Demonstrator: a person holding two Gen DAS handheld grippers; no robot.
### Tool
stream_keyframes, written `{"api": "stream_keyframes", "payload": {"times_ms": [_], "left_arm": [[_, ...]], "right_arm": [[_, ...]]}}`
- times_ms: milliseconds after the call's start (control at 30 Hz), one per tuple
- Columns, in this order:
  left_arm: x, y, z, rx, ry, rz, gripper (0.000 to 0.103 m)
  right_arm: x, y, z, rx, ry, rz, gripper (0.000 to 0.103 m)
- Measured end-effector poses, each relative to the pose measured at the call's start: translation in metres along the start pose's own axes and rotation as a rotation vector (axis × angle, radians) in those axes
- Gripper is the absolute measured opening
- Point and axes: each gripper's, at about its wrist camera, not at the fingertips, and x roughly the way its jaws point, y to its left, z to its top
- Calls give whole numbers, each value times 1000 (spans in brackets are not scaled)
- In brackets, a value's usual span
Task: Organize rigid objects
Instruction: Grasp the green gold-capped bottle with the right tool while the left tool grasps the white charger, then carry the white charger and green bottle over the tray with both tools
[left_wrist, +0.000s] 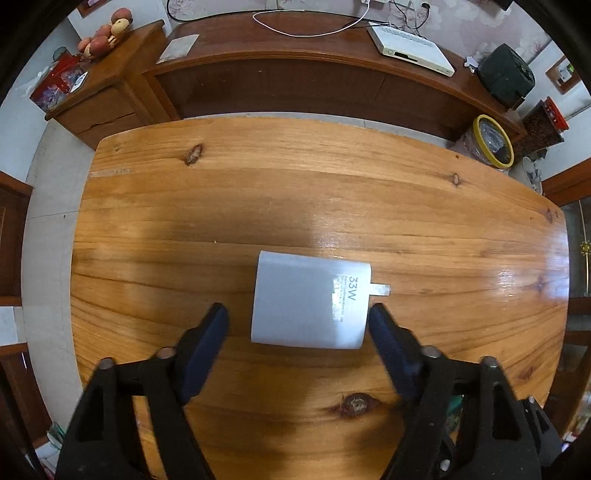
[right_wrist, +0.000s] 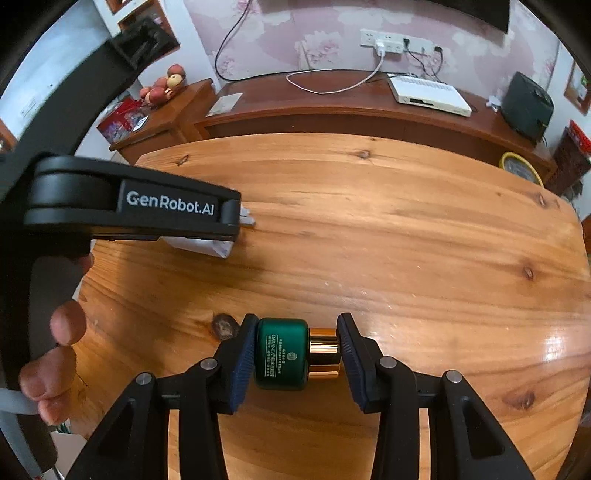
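A white 33W charger block (left_wrist: 310, 301) lies flat on the wooden table (left_wrist: 258, 192), its metal prong pointing right. My left gripper (left_wrist: 298, 317) is open, its blue-padded fingers either side of the charger's near half; the right pad is at the charger's edge, the left pad stands apart. In the right wrist view, my right gripper (right_wrist: 295, 350) is shut on a small green bottle with a gold cap (right_wrist: 282, 354), lying sideways between the pads just over the table (right_wrist: 406, 240). The left gripper's body (right_wrist: 129, 199) shows at left, covering most of the charger (right_wrist: 207, 245).
A long dark wooden cabinet (left_wrist: 295, 48) stands beyond the table with a white set-top box (left_wrist: 410, 46), cables and a dark speaker (left_wrist: 506, 75). A side cabinet (left_wrist: 107, 96) at left holds fruit. A yellow-rimmed jar (left_wrist: 493, 142) stands beyond the table's right corner.
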Motion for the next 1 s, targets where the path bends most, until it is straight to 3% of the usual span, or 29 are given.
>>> {"api": "stream_keyframes", "payload": {"times_ms": [100,400,1000], "left_arm": [[1,-3,-4,12,-25,12,61],[-10,-1,-20,41,-34,46,60],[-117,-14,-85,166,-158,-2,59]], "right_arm": [[0,-3,-2,10,10,-8,43],[-8,-6,-11,14,10,-27,43],[-94,-3,-56,39,-115,38,43]]}}
